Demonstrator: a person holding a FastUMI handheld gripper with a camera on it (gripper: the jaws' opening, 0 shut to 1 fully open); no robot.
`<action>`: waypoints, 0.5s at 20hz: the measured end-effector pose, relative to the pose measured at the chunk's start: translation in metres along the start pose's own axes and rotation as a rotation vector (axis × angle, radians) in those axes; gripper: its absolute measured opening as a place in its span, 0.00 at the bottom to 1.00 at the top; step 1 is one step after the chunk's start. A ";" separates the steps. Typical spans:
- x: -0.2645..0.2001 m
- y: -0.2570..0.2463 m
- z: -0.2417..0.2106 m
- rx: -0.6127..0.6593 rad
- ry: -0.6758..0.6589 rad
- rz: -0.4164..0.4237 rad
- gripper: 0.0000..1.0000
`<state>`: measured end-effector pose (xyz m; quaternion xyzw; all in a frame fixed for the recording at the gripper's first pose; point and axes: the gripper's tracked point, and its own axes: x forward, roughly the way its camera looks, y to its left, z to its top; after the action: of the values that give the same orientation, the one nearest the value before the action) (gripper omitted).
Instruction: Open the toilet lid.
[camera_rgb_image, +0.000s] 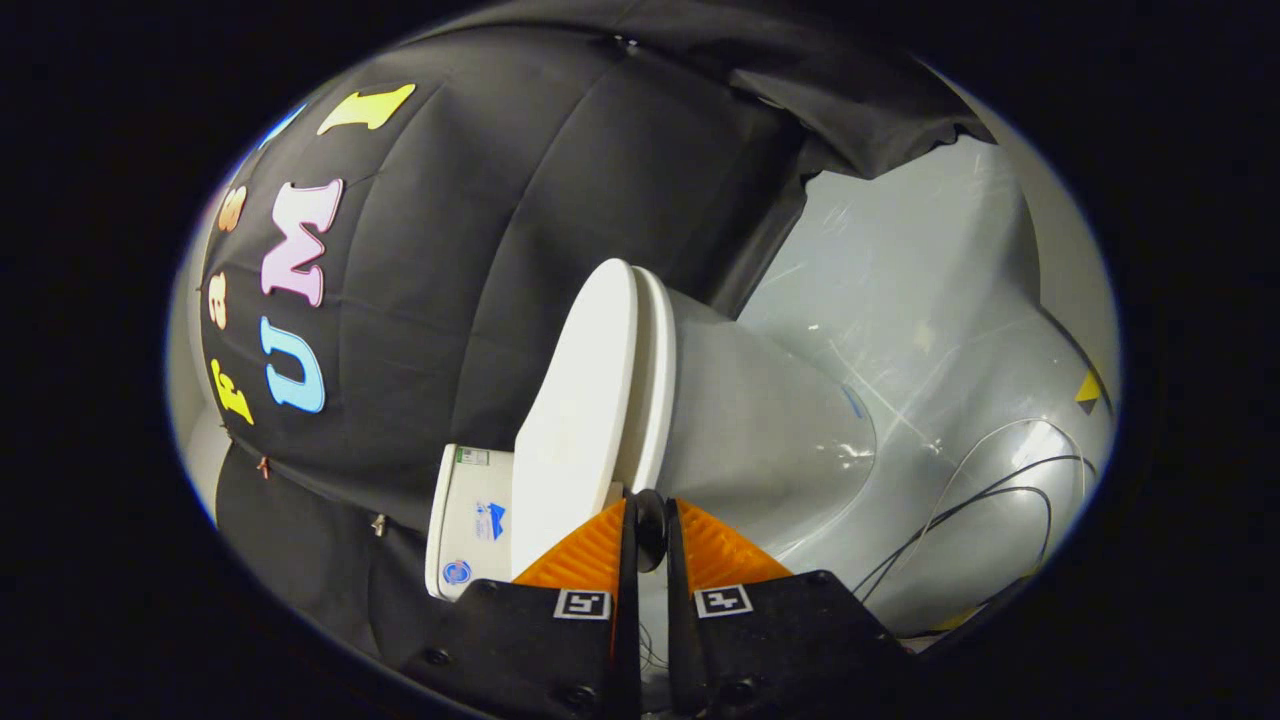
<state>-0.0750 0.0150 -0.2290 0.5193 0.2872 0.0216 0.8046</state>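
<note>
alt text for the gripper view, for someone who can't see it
The gripper, its fingers nearly closed with a narrow gap, points at a white toilet that appears tipped sideways because the camera is rolled. The toilet lid lies closed against the seat, just beyond the fingertips. Thin cables trail across the pale floor.

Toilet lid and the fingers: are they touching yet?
Cannot tell. In the gripper view the fingers sit nearly closed right at the lid near its hinge end, but no contact or gap shows plainly.
</note>
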 end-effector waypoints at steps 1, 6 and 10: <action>0.001 -0.005 -0.003 0.002 0.014 -0.018 0.15; 0.001 -0.002 0.002 0.076 0.018 -0.002 0.06; 0.000 0.001 0.002 0.019 0.014 -0.034 0.06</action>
<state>-0.0740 0.0138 -0.2276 0.5218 0.3017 0.0089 0.7979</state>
